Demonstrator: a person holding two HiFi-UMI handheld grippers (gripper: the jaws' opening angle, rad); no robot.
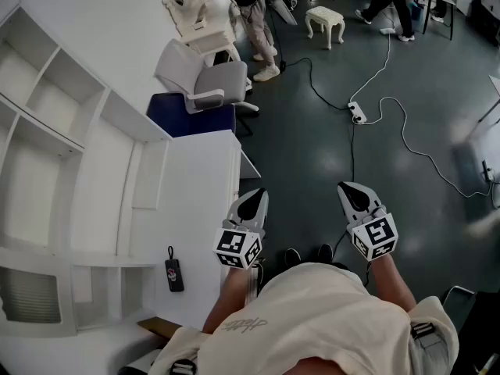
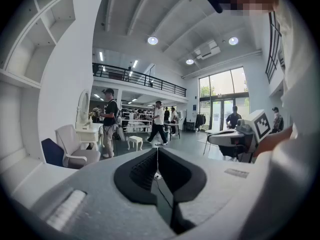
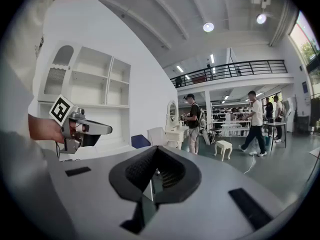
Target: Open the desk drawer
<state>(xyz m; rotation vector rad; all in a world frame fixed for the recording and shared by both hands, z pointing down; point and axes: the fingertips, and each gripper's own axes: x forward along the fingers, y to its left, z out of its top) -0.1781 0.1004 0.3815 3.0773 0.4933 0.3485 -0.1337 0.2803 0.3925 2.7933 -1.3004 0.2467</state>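
- Closest in, a cream shirt [image 1: 312,319] and two bare forearms, with dark shoes [image 1: 308,254] planted on the floor just below.
- Held just off the front edge of the white desk [image 1: 199,209], the left gripper [image 1: 256,198], jaws clenched tip to tip with nothing between them.
- Level with it and well out over bare floor, the right gripper [image 1: 349,187], likewise clamped tight and empty.
- Flat on the desktop near that front edge, a small black fob [image 1: 173,272] with a strap, apart from both grippers.
- Just ahead of the left gripper, a white slab jutting from under the desktop's front edge, apparently the desk drawer [image 1: 249,165]; untouched, no handle to be made out.
- Along the desk's left side, a hutch of open white shelves [image 1: 47,131], walling off that flank.
- Hard against the desk's far end, a blue seat [image 1: 187,114], then a grey-and-white armchair [image 1: 207,84] just behind it.
- Ahead of both grippers, a wide stretch of dark floor [image 1: 312,147], crossed only by cables meeting at a power strip [image 1: 357,113].
- Farthest back, a white stool [image 1: 324,22] and people on foot.
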